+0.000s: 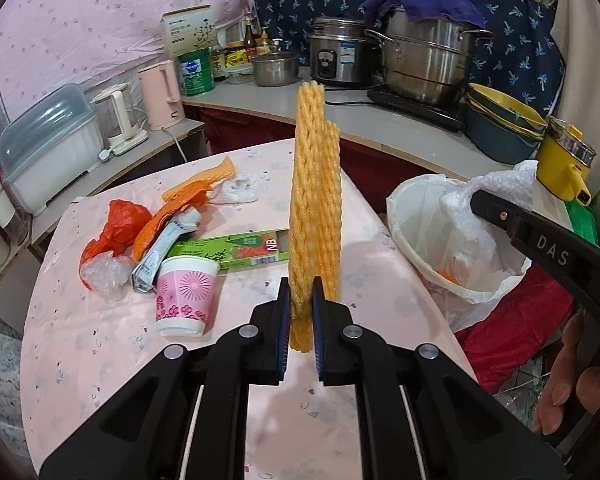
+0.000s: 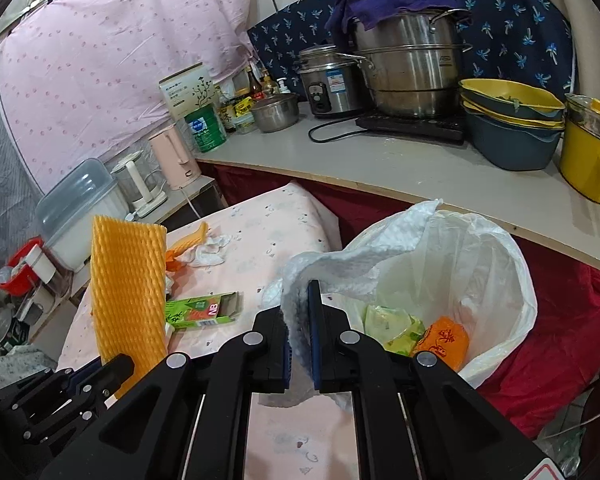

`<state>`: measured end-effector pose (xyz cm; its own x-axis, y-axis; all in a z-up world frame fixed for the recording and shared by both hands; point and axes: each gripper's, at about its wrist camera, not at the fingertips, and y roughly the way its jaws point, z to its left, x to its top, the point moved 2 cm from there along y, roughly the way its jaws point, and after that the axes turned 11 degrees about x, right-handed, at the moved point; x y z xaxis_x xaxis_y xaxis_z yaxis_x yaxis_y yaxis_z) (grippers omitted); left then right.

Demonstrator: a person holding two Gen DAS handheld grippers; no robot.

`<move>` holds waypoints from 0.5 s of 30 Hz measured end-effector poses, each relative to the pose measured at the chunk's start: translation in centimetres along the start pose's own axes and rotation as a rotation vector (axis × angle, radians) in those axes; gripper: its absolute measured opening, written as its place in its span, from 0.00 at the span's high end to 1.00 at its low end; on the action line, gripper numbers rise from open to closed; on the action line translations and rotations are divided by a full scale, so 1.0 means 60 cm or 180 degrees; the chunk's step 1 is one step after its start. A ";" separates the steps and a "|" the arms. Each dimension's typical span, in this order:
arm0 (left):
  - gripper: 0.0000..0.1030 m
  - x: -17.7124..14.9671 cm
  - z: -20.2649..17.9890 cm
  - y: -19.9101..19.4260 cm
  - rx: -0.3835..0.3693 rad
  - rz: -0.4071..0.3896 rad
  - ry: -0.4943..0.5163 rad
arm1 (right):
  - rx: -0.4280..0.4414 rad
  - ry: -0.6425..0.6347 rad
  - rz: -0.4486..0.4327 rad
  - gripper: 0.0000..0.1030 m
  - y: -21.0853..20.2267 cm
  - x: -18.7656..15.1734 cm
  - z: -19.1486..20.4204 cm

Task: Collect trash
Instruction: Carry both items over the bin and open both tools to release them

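My left gripper (image 1: 301, 300) is shut on the lower end of a yellow foam fruit net (image 1: 314, 184), which stands upright above the pink table (image 1: 100, 360). My right gripper (image 2: 299, 304) is shut on a white foam sheet (image 2: 340, 264) at the near rim of the bag-lined white bin (image 2: 512, 280). A green wrapper (image 2: 396, 324) and an orange packet (image 2: 444, 340) lie in the bin. Left on the table are a pink paper cup (image 1: 184, 296), a green box (image 1: 236, 250), a red plastic bag (image 1: 112, 224), an orange net (image 1: 196, 188) and a tissue (image 1: 236, 192).
Behind the table a counter (image 2: 380, 168) carries steel pots (image 2: 408, 64), a rice cooker (image 2: 328, 84), stacked bowls (image 2: 508, 120) and a yellow pot (image 2: 584, 152). A pink kettle (image 1: 160, 96) and a plastic box (image 1: 52, 144) stand at the left. Red cloth (image 2: 560, 340) lies around the bin.
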<state>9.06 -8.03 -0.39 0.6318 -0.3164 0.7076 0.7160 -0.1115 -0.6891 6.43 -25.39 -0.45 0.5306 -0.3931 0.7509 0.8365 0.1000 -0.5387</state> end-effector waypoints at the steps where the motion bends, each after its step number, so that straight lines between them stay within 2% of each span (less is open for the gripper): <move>1: 0.91 0.004 -0.011 0.000 -0.0026 -0.0006 0.0032 | -0.0021 0.0017 -0.0014 0.93 -0.003 0.002 -0.008; 15: 0.91 0.048 -0.162 0.037 -0.0412 0.0007 0.0427 | -0.0319 0.0318 -0.0144 0.93 -0.019 0.028 -0.137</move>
<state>9.60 -18.38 -1.41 0.5819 -0.4386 0.6849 0.6650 -0.2282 -0.7111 5.27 -33.68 -1.70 0.4723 -0.4847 0.7362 0.8387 -0.0097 -0.5445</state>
